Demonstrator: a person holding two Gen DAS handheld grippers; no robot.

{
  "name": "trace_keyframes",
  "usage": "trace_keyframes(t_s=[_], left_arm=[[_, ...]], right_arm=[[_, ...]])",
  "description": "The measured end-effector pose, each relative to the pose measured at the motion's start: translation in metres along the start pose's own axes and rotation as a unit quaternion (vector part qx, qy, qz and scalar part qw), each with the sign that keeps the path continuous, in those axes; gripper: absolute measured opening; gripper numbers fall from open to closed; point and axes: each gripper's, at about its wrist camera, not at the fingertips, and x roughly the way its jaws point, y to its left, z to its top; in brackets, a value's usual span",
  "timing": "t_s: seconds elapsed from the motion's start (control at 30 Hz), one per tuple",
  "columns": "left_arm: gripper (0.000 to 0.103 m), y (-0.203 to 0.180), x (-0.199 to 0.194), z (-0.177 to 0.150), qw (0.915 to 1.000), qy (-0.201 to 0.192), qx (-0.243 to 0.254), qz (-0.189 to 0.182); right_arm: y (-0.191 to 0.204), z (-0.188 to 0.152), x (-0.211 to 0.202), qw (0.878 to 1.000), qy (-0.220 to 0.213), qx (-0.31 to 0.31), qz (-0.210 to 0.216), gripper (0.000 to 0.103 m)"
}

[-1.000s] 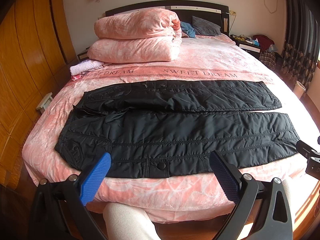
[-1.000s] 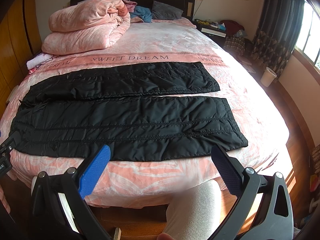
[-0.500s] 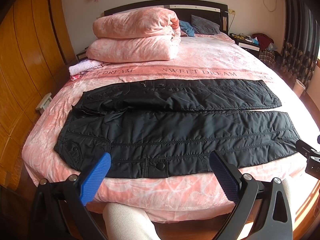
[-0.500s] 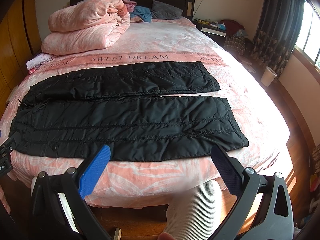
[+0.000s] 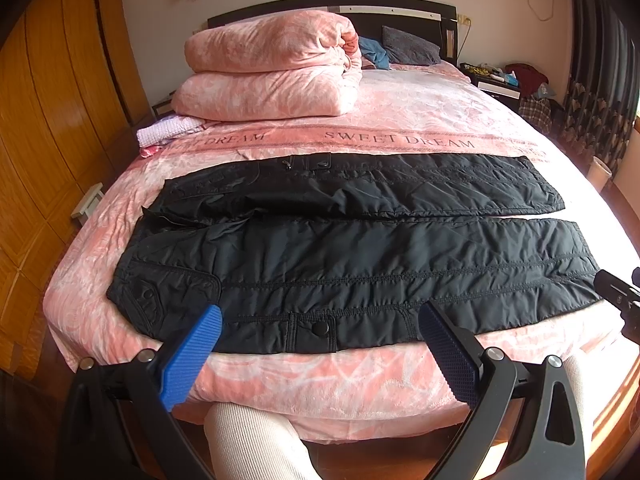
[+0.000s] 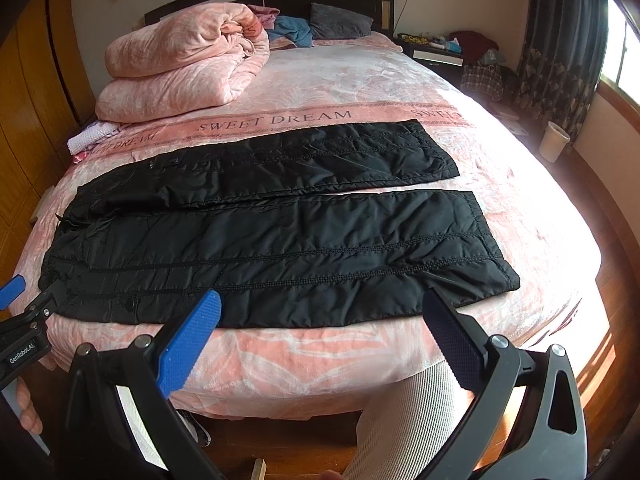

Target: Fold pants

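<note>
Black padded pants (image 5: pixel 352 256) (image 6: pixel 280 240) lie flat across the pink bed, waist to the left, both legs stretched to the right with a narrow gap between them. My left gripper (image 5: pixel 320 320) hangs open just off the bed's near edge, in front of the waist and a snap button on the near leg. My right gripper (image 6: pixel 320 316) is open too, hovering before the near leg's hem end. Neither holds anything. The right gripper's tip (image 5: pixel 618 298) shows at the right edge of the left view, the left gripper's body (image 6: pixel 24 320) at the left edge of the right view.
A folded pink quilt (image 5: pixel 272 68) and a small white cloth (image 5: pixel 168 132) sit at the bed's head side, left. Wooden wardrobe (image 5: pixel 44 120) left, nightstand (image 6: pixel 436 54) and a bin (image 6: pixel 554 142) right. The person's light-trousered legs (image 5: pixel 256 444) stand at the bed's foot.
Both grippers have shifted only slightly: the right view has drifted a little leftward. The pants lie as before.
</note>
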Motion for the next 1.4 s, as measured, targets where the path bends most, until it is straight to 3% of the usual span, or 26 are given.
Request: trace_keyframes(t_s=[0.1,0.43,0.5,0.57,0.67,0.83,0.97,1.07,1.23,1.4], left_arm=[[0.099,0.0,0.001,0.0,1.0,0.002,0.001,0.002],[0.099,-0.002,0.011,0.004,0.9999,0.015,0.003,0.0],[0.099,0.0,0.018,0.007,0.9991,0.026,-0.003,-0.033],[0.099,0.004,0.029,0.013,0.9944,0.049,-0.016,-0.092],[0.099,0.012,0.049,0.025,0.99,0.074,-0.029,-0.117],[0.099,0.026,0.097,0.064,0.9878,0.104,-0.02,-0.114],[0.099,0.022,0.159,0.106,0.9872,0.128,0.023,-0.092],[0.099,0.008,0.207,0.138,0.9825,0.141,0.056,-0.107],[0.095,-0.016,0.274,0.192,0.9623,0.161,0.098,-0.196],[0.078,-0.037,0.328,0.224,0.9461,0.171,0.167,-0.218]], right_arm=[[0.001,0.002,0.002,1.0,0.003,0.0,0.019,0.101],[0.005,0.005,0.014,1.0,0.01,-0.014,0.014,0.101],[0.003,0.008,0.022,0.999,0.02,-0.018,0.029,0.101],[0.001,0.016,0.032,0.998,0.027,-0.029,0.043,0.101],[-0.004,0.037,0.055,0.995,0.038,-0.055,0.08,0.101],[-0.016,0.096,0.116,0.979,0.066,-0.101,0.166,0.101],[-0.019,0.149,0.183,0.969,0.09,-0.118,0.199,0.101],[-0.011,0.187,0.231,0.959,0.108,-0.153,0.214,0.101],[0.014,0.237,0.296,0.93,0.14,-0.246,0.233,0.101],[0.038,0.262,0.351,0.901,0.173,-0.33,0.222,0.101]])
